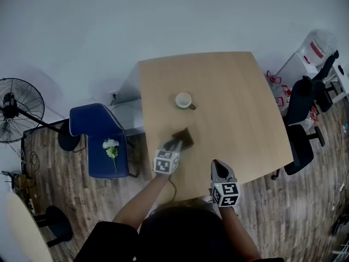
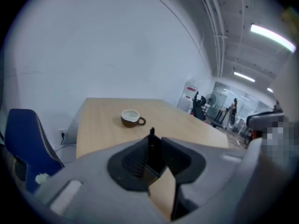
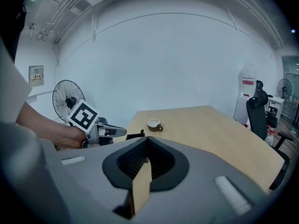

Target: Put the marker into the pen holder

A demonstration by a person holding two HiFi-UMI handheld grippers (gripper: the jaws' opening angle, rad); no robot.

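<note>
A black marker (image 2: 152,141) stands upright between the jaws of my left gripper (image 2: 153,155); its tip pokes up above them. Its lower end sits in the dark brown pen holder (image 2: 150,175), of which only a corner shows in the left gripper view. The jaws stand a little apart and do not visibly press on the marker. From the head view, the left gripper (image 1: 175,144) reaches the pen holder (image 1: 186,137) near the middle of the wooden table (image 1: 240,108). My right gripper (image 1: 215,165) hovers shut and empty over the table's near edge, to the right.
A white and brown cup (image 1: 184,100) stands farther back on the table. A blue chair (image 1: 92,130) holding a white flower (image 1: 111,148) is at the left, with a floor fan (image 1: 16,111) beyond it. Black office chairs (image 1: 302,119) stand at the right.
</note>
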